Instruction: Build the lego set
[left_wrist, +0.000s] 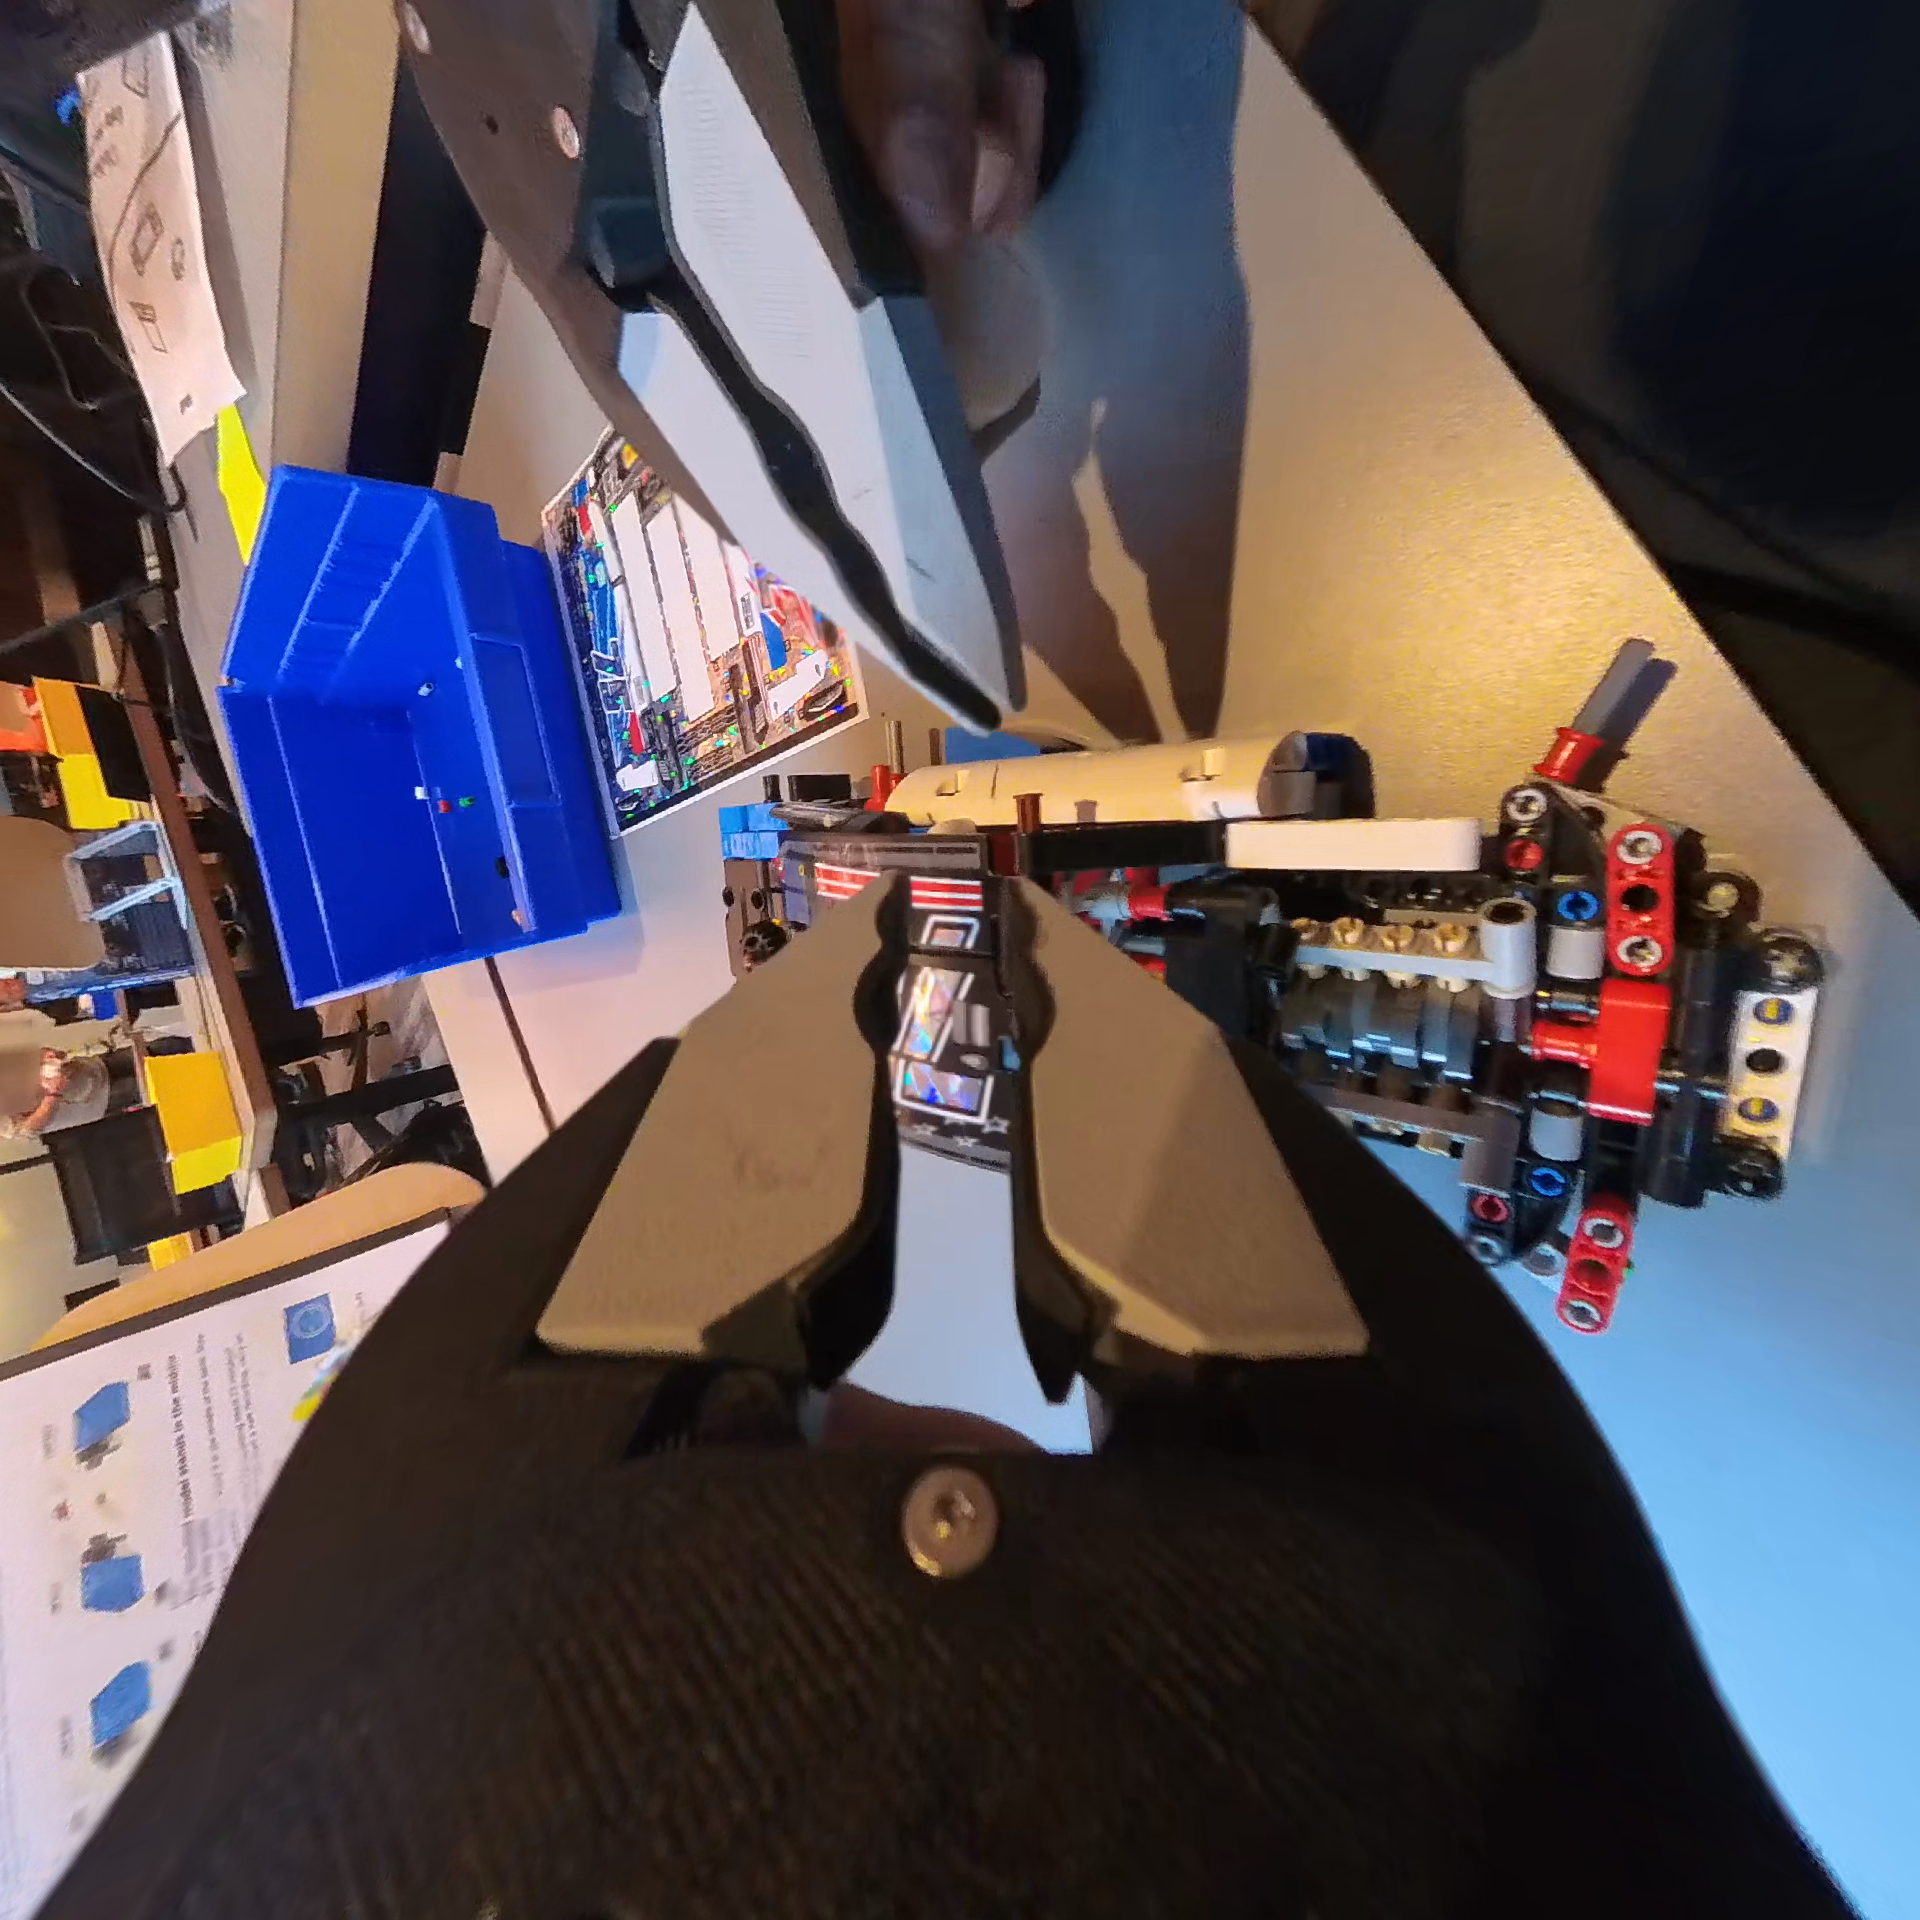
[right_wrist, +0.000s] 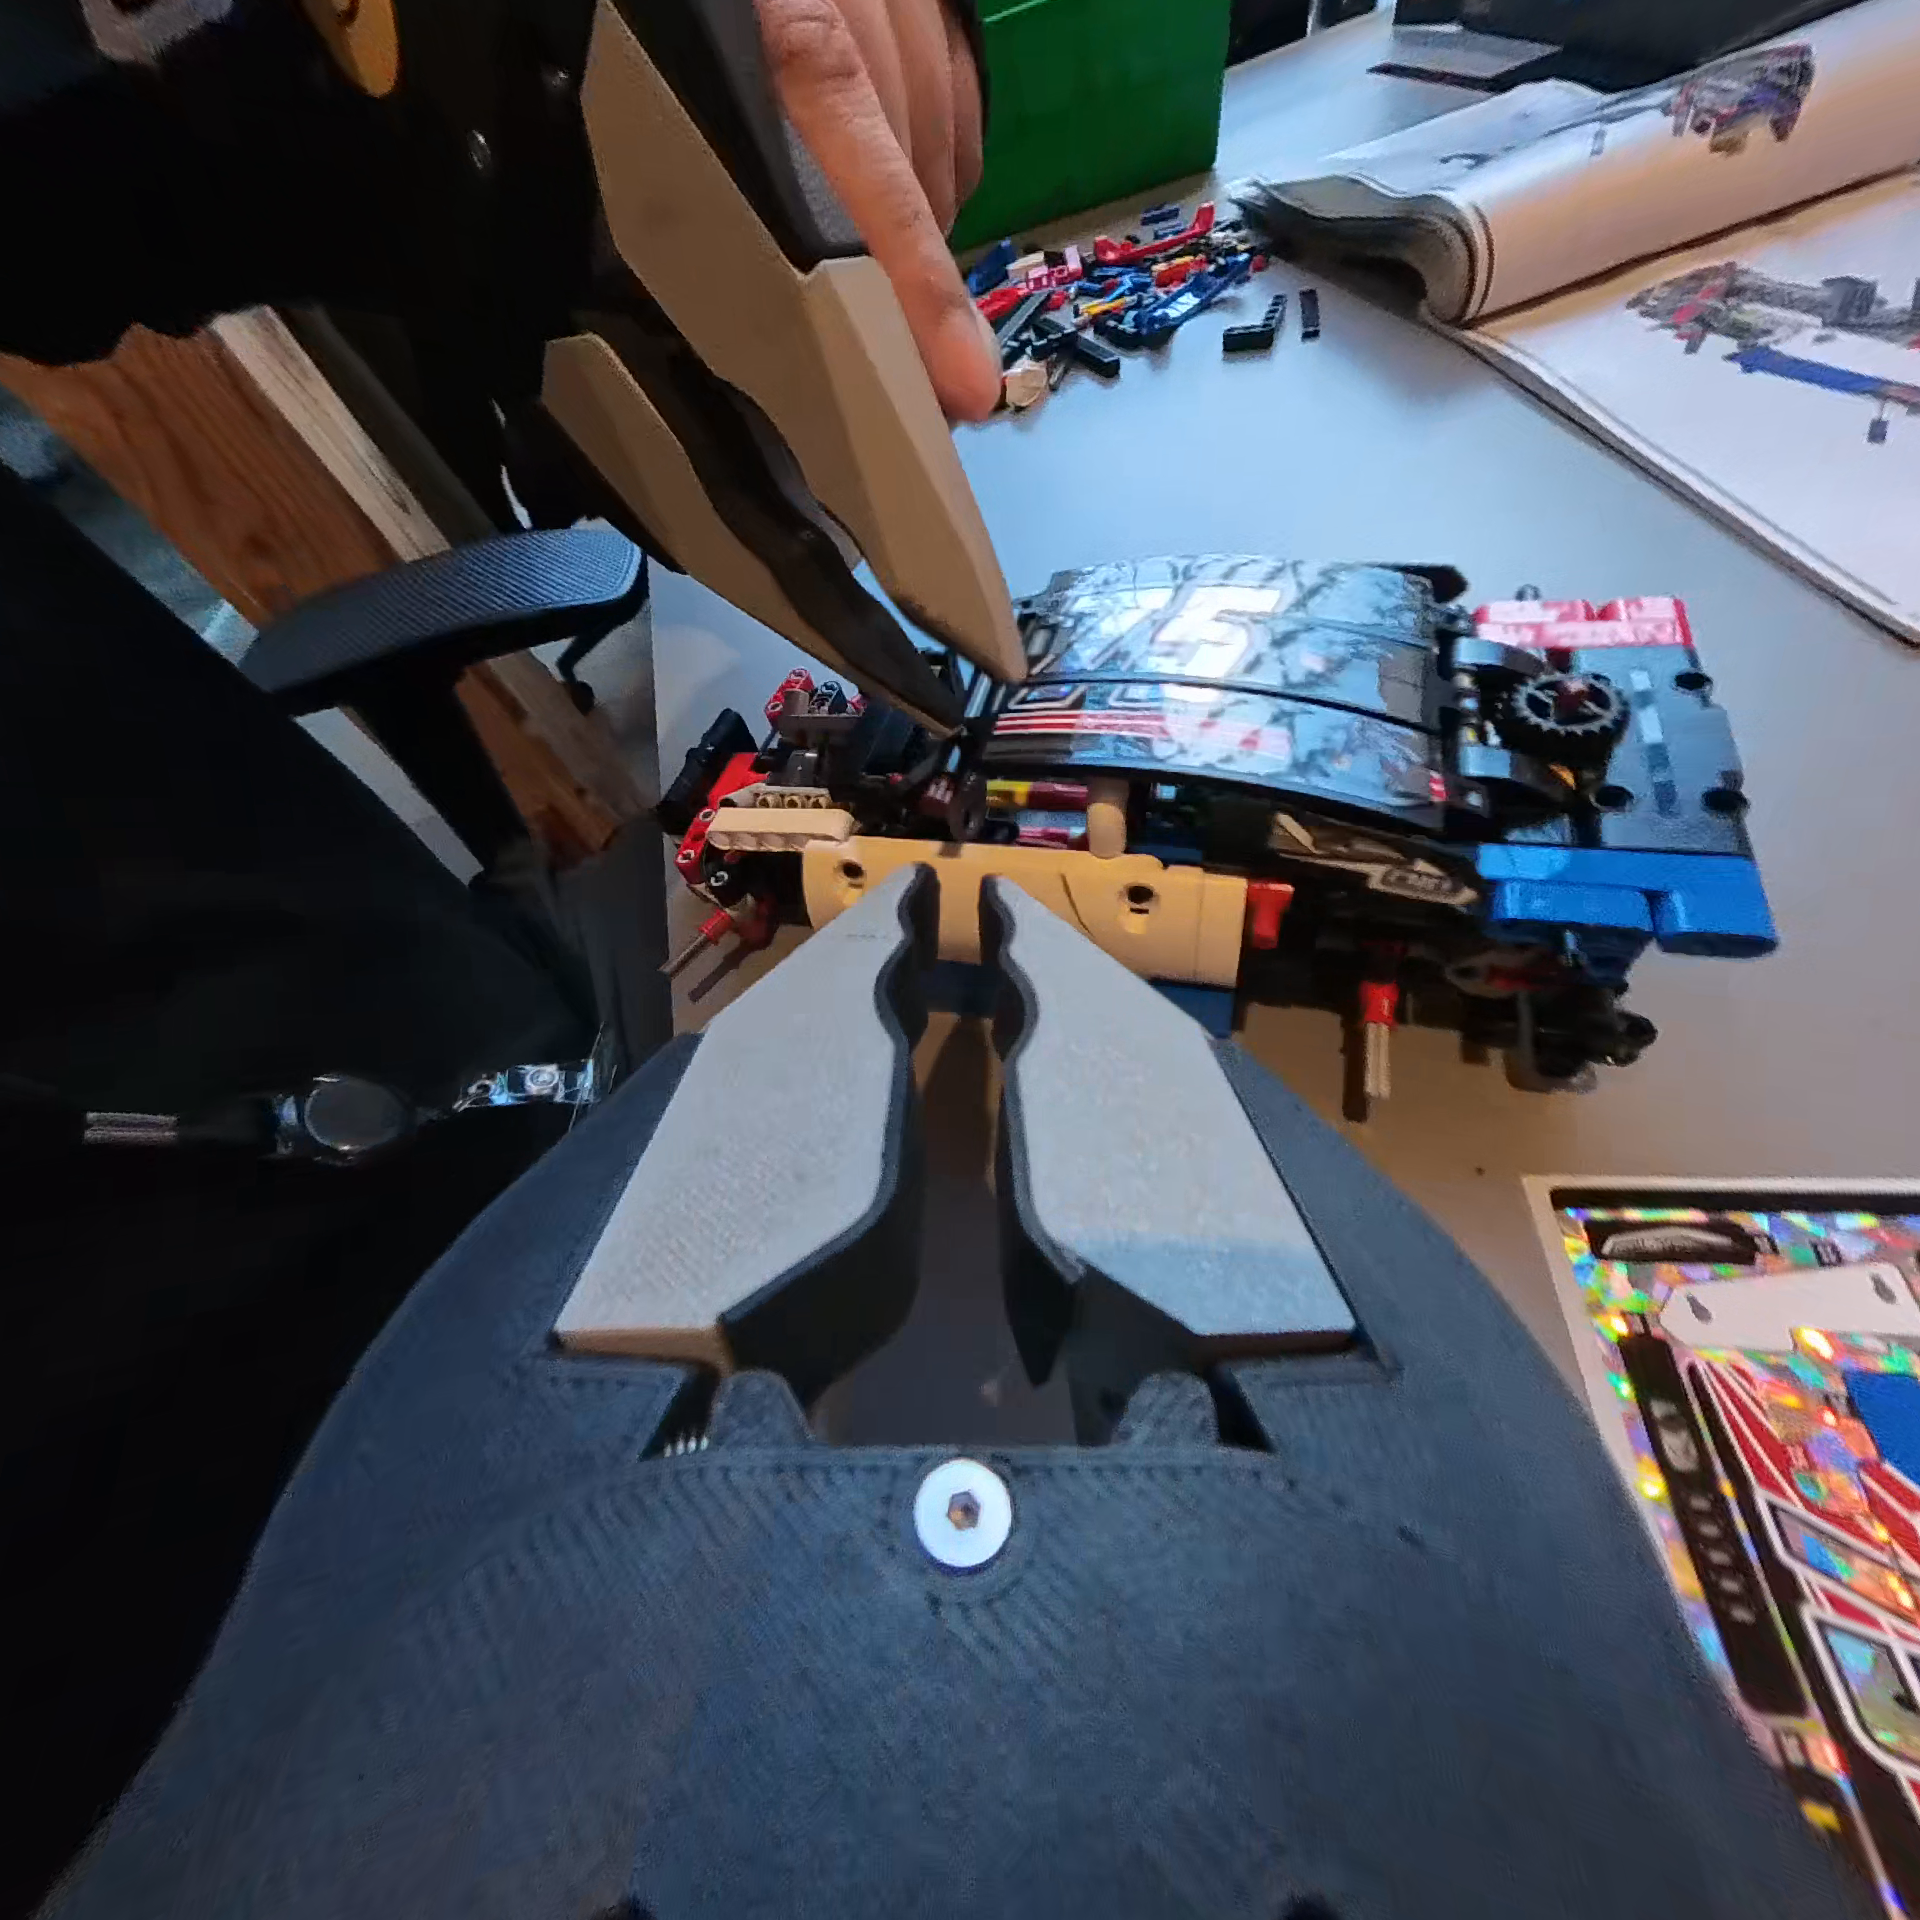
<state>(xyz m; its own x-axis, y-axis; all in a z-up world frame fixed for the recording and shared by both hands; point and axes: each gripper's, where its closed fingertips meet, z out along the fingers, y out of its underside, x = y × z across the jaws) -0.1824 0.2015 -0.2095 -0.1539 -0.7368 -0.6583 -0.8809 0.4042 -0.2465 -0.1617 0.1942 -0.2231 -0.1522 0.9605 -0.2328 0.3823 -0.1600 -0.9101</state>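
The half-built lego car (right_wrist: 1351, 831) lies on the grey table, with its black stickered roof panel (right_wrist: 1247, 644) up and a white side panel (right_wrist: 1143, 904) facing the right wrist camera. My left gripper (left_wrist: 961, 888) is shut on the edge of the roof panel (left_wrist: 951, 1018); it also shows in the right wrist view (right_wrist: 987, 701) coming in from the upper left. My right gripper (right_wrist: 954, 883) is almost closed with nothing between its tips, right at the white side panel. It shows in the left wrist view (left_wrist: 987, 712) just above that panel (left_wrist: 1091, 784).
A blue bin (left_wrist: 416, 727) and a holographic sticker sheet (left_wrist: 707, 644) lie beyond the car. Loose lego parts (right_wrist: 1122, 281), a green box (right_wrist: 1091, 94) and an open instruction booklet (right_wrist: 1662, 208) sit farther back. A chair armrest (right_wrist: 447, 592) is at the table's left edge. Left and right tips are no more than a few centimetres apart.
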